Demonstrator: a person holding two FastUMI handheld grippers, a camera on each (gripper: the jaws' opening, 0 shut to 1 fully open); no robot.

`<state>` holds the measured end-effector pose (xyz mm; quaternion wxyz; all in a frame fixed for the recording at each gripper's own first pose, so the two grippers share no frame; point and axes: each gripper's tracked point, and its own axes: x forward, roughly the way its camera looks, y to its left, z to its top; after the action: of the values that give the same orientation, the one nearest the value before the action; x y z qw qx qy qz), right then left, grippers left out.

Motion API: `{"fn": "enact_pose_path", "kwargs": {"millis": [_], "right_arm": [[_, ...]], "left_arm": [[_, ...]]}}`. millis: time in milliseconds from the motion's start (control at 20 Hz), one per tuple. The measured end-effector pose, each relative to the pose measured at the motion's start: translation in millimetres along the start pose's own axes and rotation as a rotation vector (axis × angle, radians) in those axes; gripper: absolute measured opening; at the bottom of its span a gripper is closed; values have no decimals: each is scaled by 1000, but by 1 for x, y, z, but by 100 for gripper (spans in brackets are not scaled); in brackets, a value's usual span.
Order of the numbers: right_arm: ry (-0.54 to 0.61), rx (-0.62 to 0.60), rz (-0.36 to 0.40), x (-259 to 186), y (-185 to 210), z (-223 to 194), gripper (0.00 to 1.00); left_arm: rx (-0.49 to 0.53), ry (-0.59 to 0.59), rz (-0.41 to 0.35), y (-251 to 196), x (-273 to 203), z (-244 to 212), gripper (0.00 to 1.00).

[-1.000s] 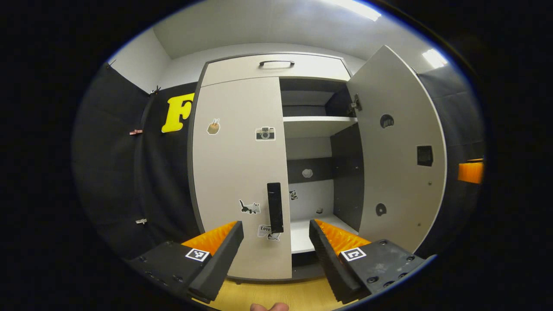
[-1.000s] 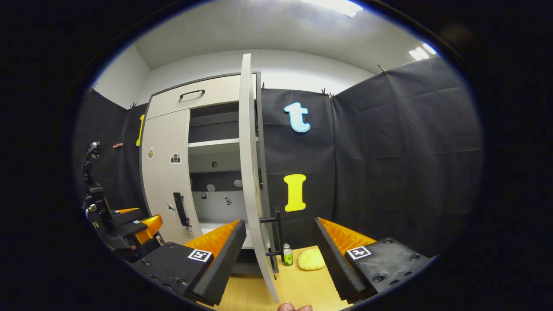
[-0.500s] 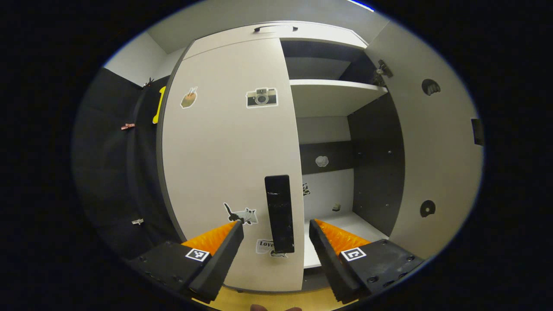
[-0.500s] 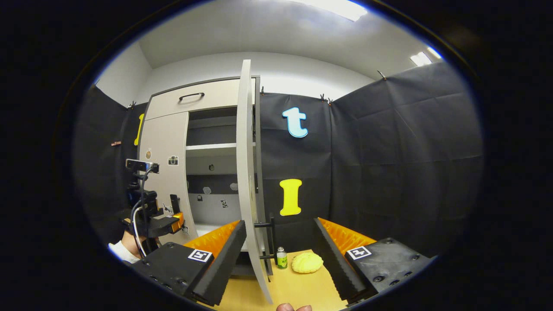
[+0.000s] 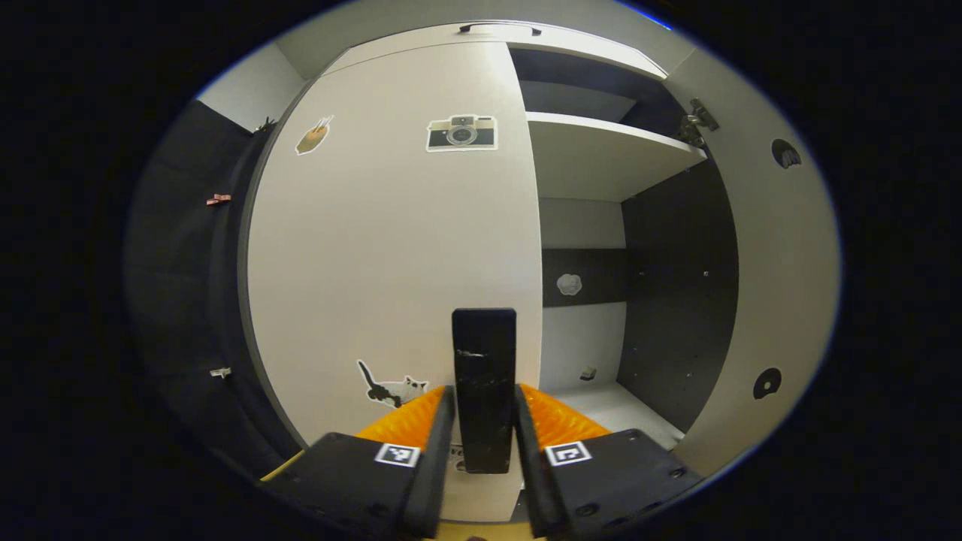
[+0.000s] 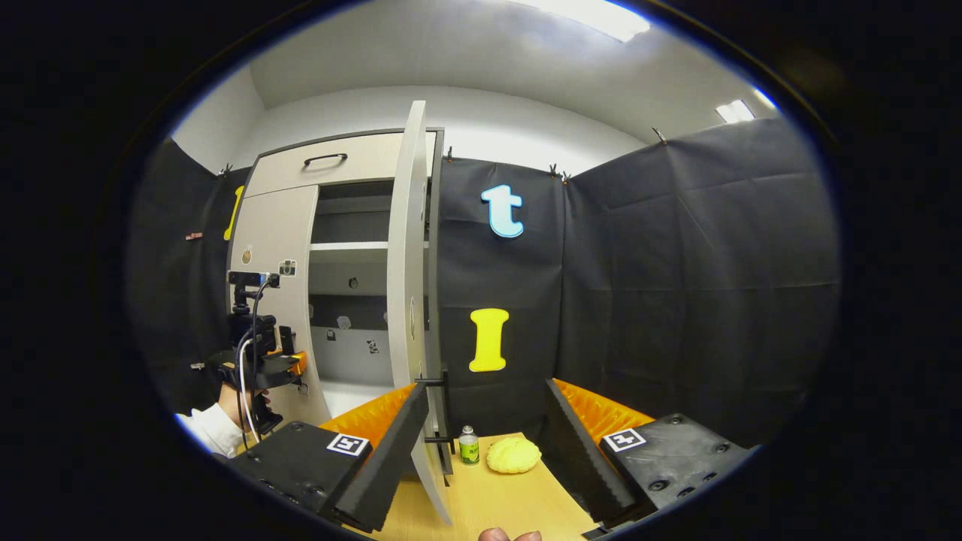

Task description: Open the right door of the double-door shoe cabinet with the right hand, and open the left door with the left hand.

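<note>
The cabinet's left door [image 5: 391, 248] is flat against the cabinet front, pale grey with stickers. Its black vertical handle [image 5: 484, 376] sits between my left gripper's [image 5: 482, 443] fingers, which press on it from both sides. The right door [image 5: 782, 285] stands swung out wide, showing shelves inside. In the right gripper view that open right door [image 6: 409, 285] is seen edge-on with its black handle [image 6: 443, 409] just past my right gripper [image 6: 485, 443], which is open and holds nothing. The left gripper [image 6: 263, 368] and a hand show at the left door [image 6: 270, 255].
A small green bottle [image 6: 468, 445] and a yellow bun-like object [image 6: 513, 454] lie on the wooden floor [image 6: 488, 503] beside the open right door. Black cloth walls [image 6: 676, 285] enclose the booth. A drawer with a handle [image 6: 325, 159] tops the cabinet.
My left gripper moved in to the left door and shut on its handle. My right gripper drew back a little from the open right door.
</note>
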<state>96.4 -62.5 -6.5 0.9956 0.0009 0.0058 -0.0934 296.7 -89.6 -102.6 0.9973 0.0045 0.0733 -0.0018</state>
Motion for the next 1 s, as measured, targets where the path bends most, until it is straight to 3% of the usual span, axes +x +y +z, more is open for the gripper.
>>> {"fn": "enact_pose_path", "kwargs": {"millis": [50, 200, 350, 750, 1000], "right_arm": [[2, -2, 0, -2, 0, -1, 97], [2, 1, 9, -9, 2, 0, 97], [-12, -15, 19, -13, 3, 4, 97], [-30, 4, 77, -35, 31, 9, 97], [-28, 21, 116, -44, 52, 6, 97]], "left_arm": [[11, 9, 9, 1, -2, -2, 36], [30, -1, 6, 0, -3, -6, 33], [-37, 2, -40, 3, -20, -5, 21], [-34, 50, -84, 48, -117, -8, 19], [-32, 61, -61, 80, -149, -11, 18]]}}
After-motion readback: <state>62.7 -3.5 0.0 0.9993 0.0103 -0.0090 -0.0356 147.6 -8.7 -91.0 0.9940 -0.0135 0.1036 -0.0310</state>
